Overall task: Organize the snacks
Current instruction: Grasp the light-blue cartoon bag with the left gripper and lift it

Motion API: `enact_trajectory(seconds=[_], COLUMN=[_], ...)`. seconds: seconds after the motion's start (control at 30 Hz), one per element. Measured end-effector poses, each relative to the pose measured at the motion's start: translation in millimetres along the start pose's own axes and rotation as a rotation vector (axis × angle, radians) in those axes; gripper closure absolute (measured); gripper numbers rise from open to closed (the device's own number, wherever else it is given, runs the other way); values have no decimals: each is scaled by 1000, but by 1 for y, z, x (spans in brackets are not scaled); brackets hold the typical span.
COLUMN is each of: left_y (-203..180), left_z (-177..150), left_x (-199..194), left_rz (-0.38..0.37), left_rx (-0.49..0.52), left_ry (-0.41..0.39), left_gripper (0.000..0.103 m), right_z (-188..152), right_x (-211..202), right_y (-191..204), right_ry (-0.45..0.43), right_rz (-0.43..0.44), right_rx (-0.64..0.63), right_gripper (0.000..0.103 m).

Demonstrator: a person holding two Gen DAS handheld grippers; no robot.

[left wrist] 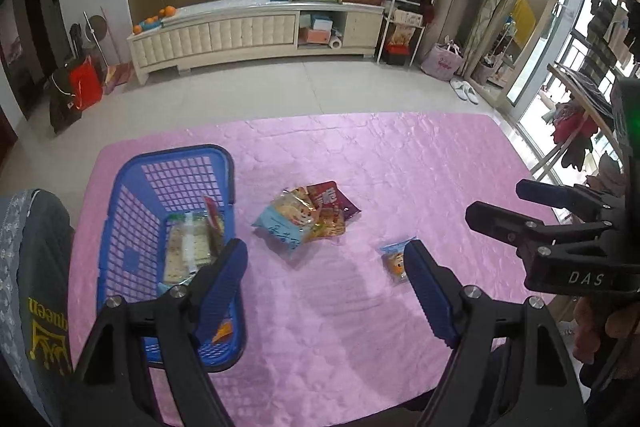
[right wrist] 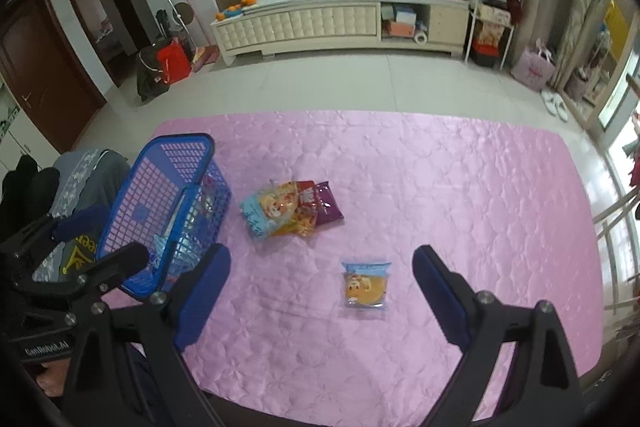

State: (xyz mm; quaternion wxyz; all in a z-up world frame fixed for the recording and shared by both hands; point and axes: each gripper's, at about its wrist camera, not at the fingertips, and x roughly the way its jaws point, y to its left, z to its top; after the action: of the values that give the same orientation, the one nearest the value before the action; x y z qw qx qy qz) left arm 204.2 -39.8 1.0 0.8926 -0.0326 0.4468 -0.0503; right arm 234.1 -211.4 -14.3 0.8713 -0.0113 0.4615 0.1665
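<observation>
partly hidden basket [left wrist: 120, 211] snacks, left claw [left wrist: 326, 291] and right claw [right wrist: 322, 291] open, empty

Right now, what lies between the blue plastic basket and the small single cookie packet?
The pile of snack bags lies between blue basket and cookie packet, set farther back; otherwise bare pink cloth. Right wrist view shows this best.

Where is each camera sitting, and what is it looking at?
Left wrist: on the left hand-held gripper, looking down at the pink cloth; its open fingers, a sleeve and the right hand-held gripper show.
Right wrist: on the right hand-held gripper, above the small cookie pack; open fingers show.
Shared: blue basket, snack pile, cookie pack, white cabinet.
</observation>
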Motion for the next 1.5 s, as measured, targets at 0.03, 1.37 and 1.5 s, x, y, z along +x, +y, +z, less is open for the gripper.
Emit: enact_trajectory(seconds=[0.03,1.37,1.5], left_y=[-3,60,67], left_z=[2,14,13], left_x=[4,233,241], left_rz=[0,106,124], left_rx=[-7,-514,-550], left_ry=[12,231,235], left_gripper=[24,24,24], right_z=[1,48,47], right_x=[3,200,208], right_y=[-3,-74,-72], right_ry=[5,219,227], right_rz=[7,90,96], right_rx=[5,43,49], right_gripper=[9,9,9])
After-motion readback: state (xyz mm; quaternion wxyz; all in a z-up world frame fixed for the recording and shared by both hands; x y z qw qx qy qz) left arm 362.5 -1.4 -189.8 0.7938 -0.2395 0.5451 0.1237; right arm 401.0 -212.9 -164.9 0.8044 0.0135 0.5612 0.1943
